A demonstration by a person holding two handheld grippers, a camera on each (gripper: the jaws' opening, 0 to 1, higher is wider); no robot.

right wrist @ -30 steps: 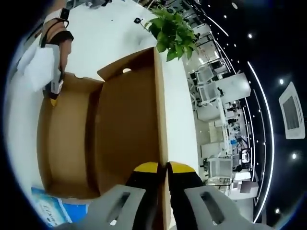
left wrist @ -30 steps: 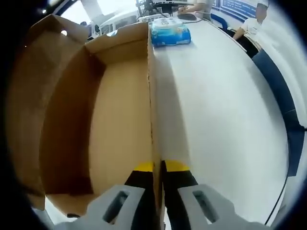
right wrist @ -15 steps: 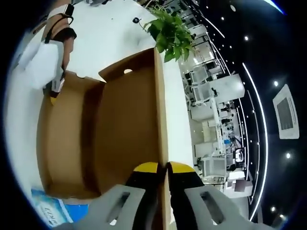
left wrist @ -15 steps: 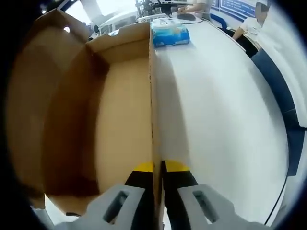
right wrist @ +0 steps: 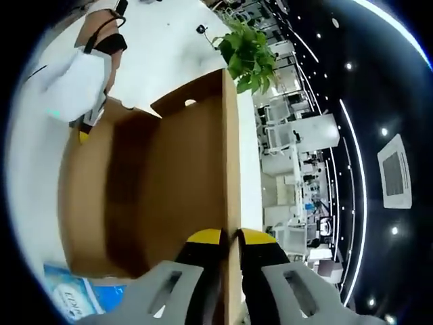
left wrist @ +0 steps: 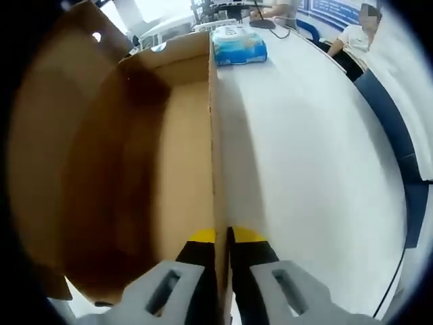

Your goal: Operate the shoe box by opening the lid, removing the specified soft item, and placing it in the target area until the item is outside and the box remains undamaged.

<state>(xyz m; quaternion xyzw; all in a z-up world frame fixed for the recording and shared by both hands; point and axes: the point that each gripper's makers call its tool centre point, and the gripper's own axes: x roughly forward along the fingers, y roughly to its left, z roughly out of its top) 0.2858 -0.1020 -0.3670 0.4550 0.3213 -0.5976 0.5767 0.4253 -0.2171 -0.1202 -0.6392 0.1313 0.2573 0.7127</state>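
Cardboard shoe box (left wrist: 169,169) open | both claws clenched on walls (interior shadowed, contents unclear)

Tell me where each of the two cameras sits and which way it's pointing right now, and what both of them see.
Left gripper view: rides on the left gripper, shut on the side wall of the open brown cardboard shoe box, looking along that wall toward the blue wipes pack on the white table.
Right gripper view: rides on the right gripper, shut on the box's raised lid edge, facing the green potted plant; the left gripper shows at far left.
Shared: the shoe box, the wipes pack and the table.
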